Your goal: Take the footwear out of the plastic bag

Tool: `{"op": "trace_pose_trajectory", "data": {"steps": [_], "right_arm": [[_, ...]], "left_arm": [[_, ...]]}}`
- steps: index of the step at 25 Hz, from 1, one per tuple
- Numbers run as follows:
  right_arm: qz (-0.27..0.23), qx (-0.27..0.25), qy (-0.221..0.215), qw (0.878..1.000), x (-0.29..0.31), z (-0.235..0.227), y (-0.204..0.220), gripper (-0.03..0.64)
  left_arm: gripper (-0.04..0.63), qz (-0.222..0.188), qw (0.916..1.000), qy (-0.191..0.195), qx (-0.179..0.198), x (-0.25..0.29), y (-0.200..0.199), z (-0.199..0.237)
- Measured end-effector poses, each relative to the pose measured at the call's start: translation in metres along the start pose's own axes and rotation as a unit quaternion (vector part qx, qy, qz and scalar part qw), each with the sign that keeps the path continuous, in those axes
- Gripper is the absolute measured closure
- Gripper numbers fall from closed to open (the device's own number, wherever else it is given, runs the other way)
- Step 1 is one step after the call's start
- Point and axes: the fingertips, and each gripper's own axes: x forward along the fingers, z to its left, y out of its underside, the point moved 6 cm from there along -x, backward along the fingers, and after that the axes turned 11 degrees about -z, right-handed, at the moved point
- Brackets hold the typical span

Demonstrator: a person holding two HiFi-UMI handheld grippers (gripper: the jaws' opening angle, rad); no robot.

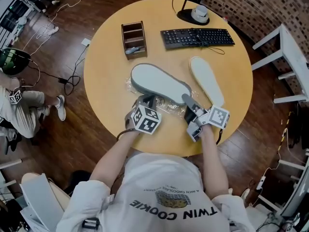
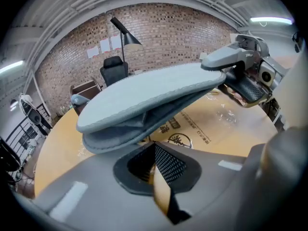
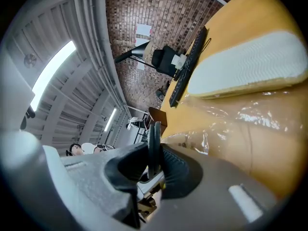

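A grey slipper (image 1: 159, 83) lies sole up on the round table (image 1: 106, 81), over a crumpled clear plastic bag (image 1: 169, 105). A second, pale-soled slipper (image 1: 206, 81) lies bare to its right. My left gripper (image 1: 147, 100) is at the bag's near edge, its jaws drawn together on a fold of the film (image 2: 161, 177). My right gripper (image 1: 187, 100) is at the grey slipper's near right end. In the left gripper view one finger lies over that end (image 2: 226, 59) and the black pad sits under it. In the right gripper view the bag (image 3: 240, 124) and pale slipper (image 3: 245, 66) lie ahead.
A black keyboard (image 1: 197, 36), a wooden organiser (image 1: 133, 38) and a lamp base (image 1: 195, 14) stand at the table's far side. A white frame (image 1: 289, 66) stands to the right. Someone sits at the left (image 1: 24, 105) beside floor cables.
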Motion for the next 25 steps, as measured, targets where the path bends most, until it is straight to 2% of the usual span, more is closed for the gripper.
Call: {"op": "trace_pose_trajectory", "data": {"steps": [5, 8, 10, 13, 18, 21, 25], "right_arm": [[0.003, 0.006, 0.065, 0.998, -0.008, -0.011, 0.013, 0.543], [0.01, -0.051, 0.048, 0.997, -0.003, -0.01, 0.02, 0.537], [0.018, -0.102, 0.059, 0.993, -0.002, -0.009, 0.023, 0.528], [0.035, -0.173, 0.088, 0.98, -0.002, -0.007, 0.021, 0.509], [0.075, -0.285, 0.127, 0.947, -0.005, -0.011, 0.024, 0.446], [0.095, -0.327, 0.137, 0.93, -0.009, -0.016, 0.026, 0.419], [0.108, -0.359, 0.128, 0.918, -0.016, -0.024, 0.02, 0.405]], "left_arm": [[0.592, -0.025, 0.9997, 0.002, -0.006, -0.013, 0.001, -0.003], [0.592, -0.05, 0.9983, 0.004, -0.028, -0.029, -0.001, -0.002], [0.592, -0.066, 0.9969, 0.009, -0.043, -0.037, -0.007, -0.003], [0.592, -0.081, 0.9947, 0.017, -0.061, -0.048, -0.019, -0.009], [0.592, -0.096, 0.9927, 0.008, -0.072, -0.06, -0.035, -0.031], [0.592, -0.1, 0.9916, -0.008, -0.082, -0.061, -0.045, -0.05], [0.592, -0.106, 0.9892, -0.036, -0.094, -0.056, -0.061, -0.083]]}}
